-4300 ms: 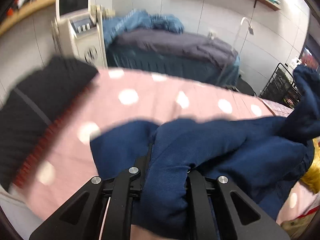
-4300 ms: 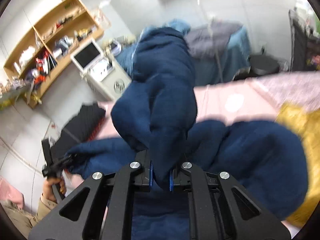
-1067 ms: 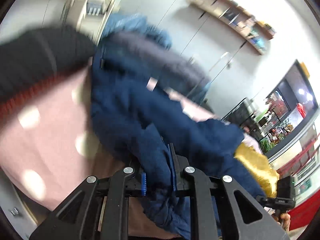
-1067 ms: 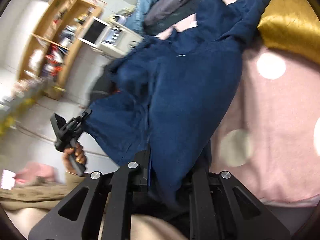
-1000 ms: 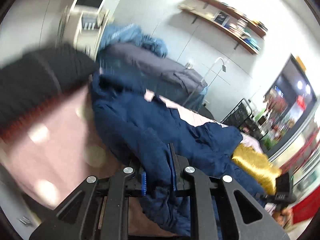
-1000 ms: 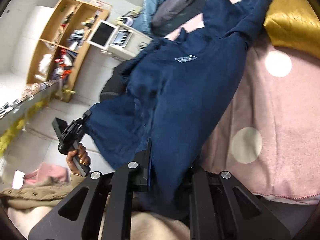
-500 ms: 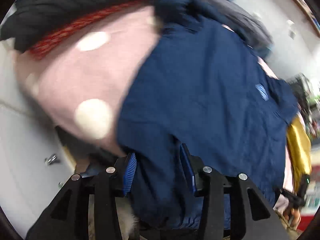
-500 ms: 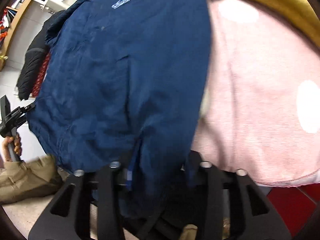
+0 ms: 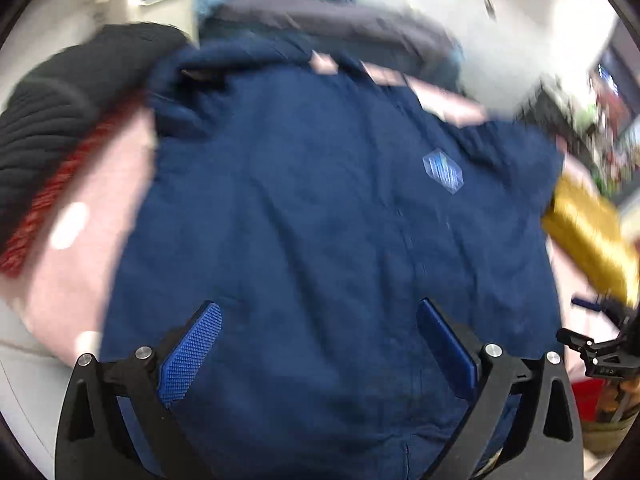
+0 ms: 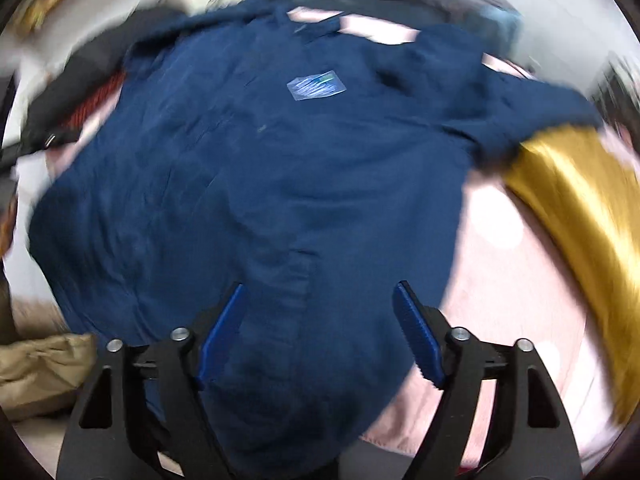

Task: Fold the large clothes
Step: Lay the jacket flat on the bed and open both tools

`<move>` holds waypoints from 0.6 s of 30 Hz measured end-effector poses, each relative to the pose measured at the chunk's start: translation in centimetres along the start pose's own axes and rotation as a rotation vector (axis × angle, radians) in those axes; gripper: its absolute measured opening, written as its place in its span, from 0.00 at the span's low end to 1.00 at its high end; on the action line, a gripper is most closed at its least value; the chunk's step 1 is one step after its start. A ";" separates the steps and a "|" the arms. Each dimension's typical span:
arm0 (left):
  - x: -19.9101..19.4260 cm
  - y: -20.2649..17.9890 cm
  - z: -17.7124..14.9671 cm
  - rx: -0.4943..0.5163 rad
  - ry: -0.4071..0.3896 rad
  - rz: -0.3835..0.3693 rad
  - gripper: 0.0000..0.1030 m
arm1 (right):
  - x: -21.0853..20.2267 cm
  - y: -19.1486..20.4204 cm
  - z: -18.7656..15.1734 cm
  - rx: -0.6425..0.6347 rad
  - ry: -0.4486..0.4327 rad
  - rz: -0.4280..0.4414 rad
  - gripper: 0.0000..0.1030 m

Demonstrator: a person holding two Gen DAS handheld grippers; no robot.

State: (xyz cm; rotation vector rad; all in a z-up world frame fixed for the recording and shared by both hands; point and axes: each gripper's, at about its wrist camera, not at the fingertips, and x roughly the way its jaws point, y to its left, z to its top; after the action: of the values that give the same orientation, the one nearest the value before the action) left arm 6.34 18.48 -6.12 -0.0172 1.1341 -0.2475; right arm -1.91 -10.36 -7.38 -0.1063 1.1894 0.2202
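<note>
Blur smears the navy jacket (image 9: pixel 320 220) (image 10: pixel 260 200), hem cut off beneath both grippers' wide-spread, empty jaws.

The patch (image 10: pixel 316 84) on the navy jacket (image 10: pixel 248 200) is too blurred to read.

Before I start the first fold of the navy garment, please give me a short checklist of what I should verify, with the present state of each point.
1. Navy garment spread out on the pink dotted cover: ok, it lies mostly flat, patch facing up.
2. Left gripper released: ok, jaws stand wide apart, nothing between them.
3. Right gripper released: ok, jaws also wide apart.
4. Far sleeve free: not ok, it seems to overlap the gold cloth.
5. Other side free: not ok, the garment's edge reaches the black knit garment.
6. Near hem straight: cannot tell, it drops over the cover's edge and the pictures are blurred.
</note>
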 end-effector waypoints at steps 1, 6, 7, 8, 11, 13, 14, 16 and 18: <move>1.3 -0.8 -0.3 0.021 0.025 0.003 0.94 | 1.0 1.0 0.2 -0.030 0.019 -0.008 0.75; 8.4 -3.3 -3.8 0.044 0.212 0.061 0.94 | 6.5 3.7 -2.2 -0.139 0.178 -0.059 0.79; 9.0 -3.5 -4.3 0.049 0.197 0.078 0.94 | 7.3 3.9 -2.7 -0.150 0.185 -0.073 0.82; 8.9 -3.7 -4.6 0.068 0.164 0.092 0.95 | 7.5 4.0 -3.2 -0.163 0.160 -0.087 0.88; 9.2 -4.1 -4.8 0.082 0.150 0.109 0.95 | 7.5 3.9 -3.5 -0.178 0.127 -0.131 0.95; 9.5 -4.3 -4.8 0.082 0.148 0.116 0.95 | 7.7 3.5 -3.5 -0.157 0.131 -0.113 0.95; 9.7 -4.5 -4.7 0.090 0.152 0.125 0.95 | 7.7 3.4 -3.5 -0.151 0.132 -0.107 0.95; 10.2 -4.9 -4.4 0.084 0.159 0.135 0.95 | 7.6 3.1 -3.6 -0.146 0.130 -0.100 0.95; 10.3 -5.1 -4.3 0.057 0.150 0.145 0.95 | 7.5 2.8 -3.8 -0.137 0.115 -0.094 0.95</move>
State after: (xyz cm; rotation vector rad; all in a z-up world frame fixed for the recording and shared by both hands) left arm 5.66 11.91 -16.49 0.1354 1.2706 -0.1532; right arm -3.29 -7.52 -15.65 -0.2975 1.2804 0.2151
